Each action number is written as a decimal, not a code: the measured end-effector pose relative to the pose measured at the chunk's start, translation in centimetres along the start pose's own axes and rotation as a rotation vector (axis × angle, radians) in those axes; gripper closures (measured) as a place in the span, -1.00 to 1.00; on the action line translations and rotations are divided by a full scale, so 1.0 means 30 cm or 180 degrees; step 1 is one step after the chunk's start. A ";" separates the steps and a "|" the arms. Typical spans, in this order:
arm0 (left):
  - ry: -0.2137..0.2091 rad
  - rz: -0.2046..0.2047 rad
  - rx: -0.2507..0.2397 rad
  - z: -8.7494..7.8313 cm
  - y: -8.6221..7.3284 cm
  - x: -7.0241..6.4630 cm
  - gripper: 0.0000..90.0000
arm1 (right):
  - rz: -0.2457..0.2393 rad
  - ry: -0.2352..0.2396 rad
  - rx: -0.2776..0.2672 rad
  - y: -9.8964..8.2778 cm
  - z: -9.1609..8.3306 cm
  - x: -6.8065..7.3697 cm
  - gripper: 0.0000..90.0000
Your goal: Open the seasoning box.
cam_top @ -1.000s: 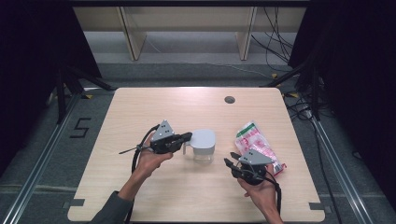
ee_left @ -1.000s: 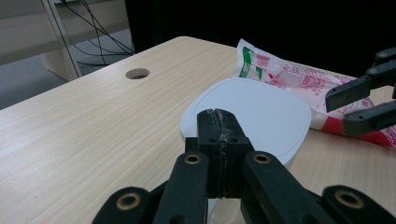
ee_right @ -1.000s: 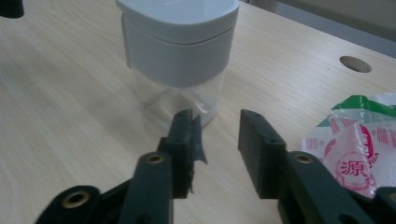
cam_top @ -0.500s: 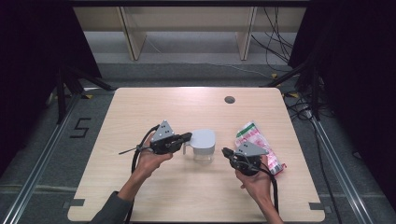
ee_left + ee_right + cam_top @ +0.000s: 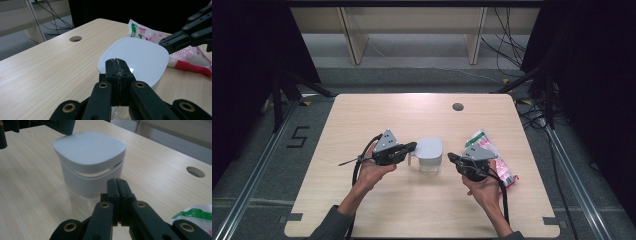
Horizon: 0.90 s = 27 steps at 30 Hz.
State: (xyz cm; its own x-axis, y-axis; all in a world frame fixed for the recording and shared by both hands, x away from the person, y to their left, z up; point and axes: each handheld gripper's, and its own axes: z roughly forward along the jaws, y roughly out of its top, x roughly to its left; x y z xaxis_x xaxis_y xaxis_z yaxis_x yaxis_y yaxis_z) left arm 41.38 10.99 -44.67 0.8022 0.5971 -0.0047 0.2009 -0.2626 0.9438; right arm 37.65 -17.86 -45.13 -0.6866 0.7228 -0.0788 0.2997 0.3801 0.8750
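In the high view, the white lidded container [image 5: 430, 155] stood mid-bench between the two grippers; the left gripper [image 5: 412, 147] met its left edge and the right gripper [image 5: 451, 157] sat just off its right side, in front of the pink packet [image 5: 492, 159].

In the left gripper view, the jaws were pressed together with nothing between them, tips at the lid's [image 5: 135, 58] near edge; whether they touched it could not be told. Holding that side steady looked wise.

In the right gripper view, the jaws had just closed, empty, level with the gap under the lid [image 5: 89, 147]. Opening up with the closed tip probably called for sliding it squarely under the rim and prying gently, lest the container tip.
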 end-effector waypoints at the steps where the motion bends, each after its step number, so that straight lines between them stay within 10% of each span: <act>1: 0.0001 0.0000 0.0000 0.000 0.000 0.000 0.98 | -0.0004 -0.0034 -0.0045 -0.001 0.007 0.000 1.00; 27: 0.0002 -0.0036 -0.0024 0.000 -0.004 0.003 0.98 | -0.0175 0.0057 0.0098 0.033 0.035 0.021 1.00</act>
State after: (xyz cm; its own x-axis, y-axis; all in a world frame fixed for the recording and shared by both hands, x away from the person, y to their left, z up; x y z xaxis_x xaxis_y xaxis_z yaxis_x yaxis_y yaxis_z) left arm 41.43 11.08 -44.79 0.7996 0.6004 -0.0153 0.2057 -0.2500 0.9461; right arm 38.21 -16.43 -44.82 -0.7141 0.6901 -0.1175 0.2813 0.4366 0.8546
